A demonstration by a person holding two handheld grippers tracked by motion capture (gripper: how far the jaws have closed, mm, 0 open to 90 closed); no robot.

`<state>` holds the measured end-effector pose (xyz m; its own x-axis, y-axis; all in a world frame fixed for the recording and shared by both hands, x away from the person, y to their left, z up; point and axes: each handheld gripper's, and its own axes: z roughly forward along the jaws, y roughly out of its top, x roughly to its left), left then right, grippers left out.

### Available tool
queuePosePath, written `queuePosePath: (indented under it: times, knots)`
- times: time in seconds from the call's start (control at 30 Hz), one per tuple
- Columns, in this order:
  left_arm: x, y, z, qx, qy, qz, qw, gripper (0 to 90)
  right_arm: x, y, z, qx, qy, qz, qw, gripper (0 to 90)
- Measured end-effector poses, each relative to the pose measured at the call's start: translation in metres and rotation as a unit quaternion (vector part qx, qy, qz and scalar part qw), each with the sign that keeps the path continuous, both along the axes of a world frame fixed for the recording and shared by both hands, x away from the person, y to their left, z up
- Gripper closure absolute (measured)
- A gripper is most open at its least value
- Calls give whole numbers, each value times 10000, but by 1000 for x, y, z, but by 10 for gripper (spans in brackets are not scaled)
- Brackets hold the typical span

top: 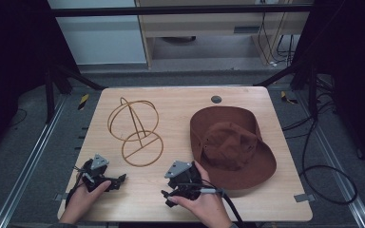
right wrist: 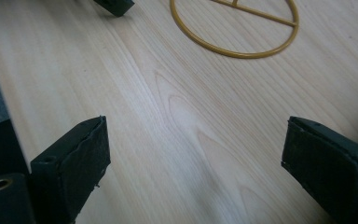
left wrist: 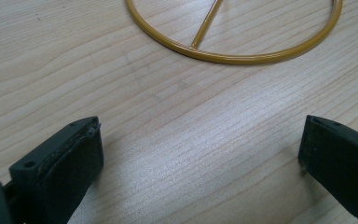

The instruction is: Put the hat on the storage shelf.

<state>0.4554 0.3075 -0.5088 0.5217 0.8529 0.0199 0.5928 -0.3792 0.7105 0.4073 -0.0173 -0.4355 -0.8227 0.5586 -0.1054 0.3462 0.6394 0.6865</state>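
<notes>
Right gripper (right wrist: 193, 154): both black jaws rise from the lower edge and stand wide apart, nothing between them, bare wooden table (right wrist: 177, 116) below. Ahead, the gold wire ring base (right wrist: 235, 52) of a stand lies flat on the wood, a crossbar spanning it. A black jaw tip of the left gripper (right wrist: 115, 6) shows at the top edge, just beside the ring.

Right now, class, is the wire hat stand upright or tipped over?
Upright. The wire hat stand rests on its flat ring base, its stem rising to the round hoops above.
</notes>
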Motion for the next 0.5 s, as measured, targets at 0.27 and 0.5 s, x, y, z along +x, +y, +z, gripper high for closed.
queuePosePath:
  times: [0.27,0.5]
  knots:
    - [0,0,0,-4,1,1,10000,0,0,-43,33,-216,-139,-142,9996,81]
    - [0,-1,0,-7,1,10,10000,0,18,-88,52,-88,-167,-594,9981,95]
